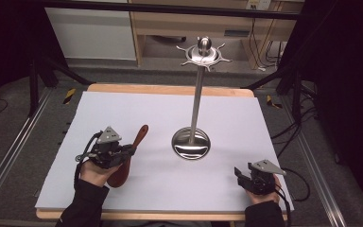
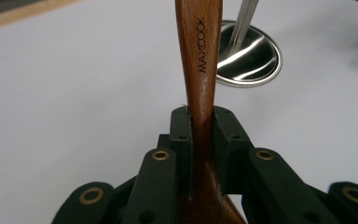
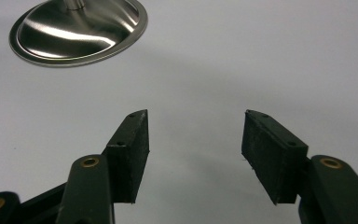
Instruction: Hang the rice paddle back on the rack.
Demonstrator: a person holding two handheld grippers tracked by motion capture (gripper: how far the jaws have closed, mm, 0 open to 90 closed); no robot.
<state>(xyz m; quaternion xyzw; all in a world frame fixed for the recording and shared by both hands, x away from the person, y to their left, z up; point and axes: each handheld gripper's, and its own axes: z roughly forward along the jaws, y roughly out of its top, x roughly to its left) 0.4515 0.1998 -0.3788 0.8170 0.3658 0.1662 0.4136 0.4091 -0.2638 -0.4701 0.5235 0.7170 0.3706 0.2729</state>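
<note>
1. Wooden spoon [image 1: 131, 153] is on the left side of the white table [image 1: 123, 109], held in the left gripper [image 1: 133, 150]. Its handle points up and to the right, toward the metal stand [image 1: 197, 90].
2. Left gripper has its jaws squeezed tight on the thin neck of the spoon, just above the bowl. The left hand [image 1: 94, 171] is the one nearest the spoon.
3. Metal stand is in the middle, and its round base [image 1: 191, 144] is close to the spoon's tip but not touching it.
4. Right gripper [image 1: 238, 173] rests far right, jaws wide apart, holding nothing.
</note>
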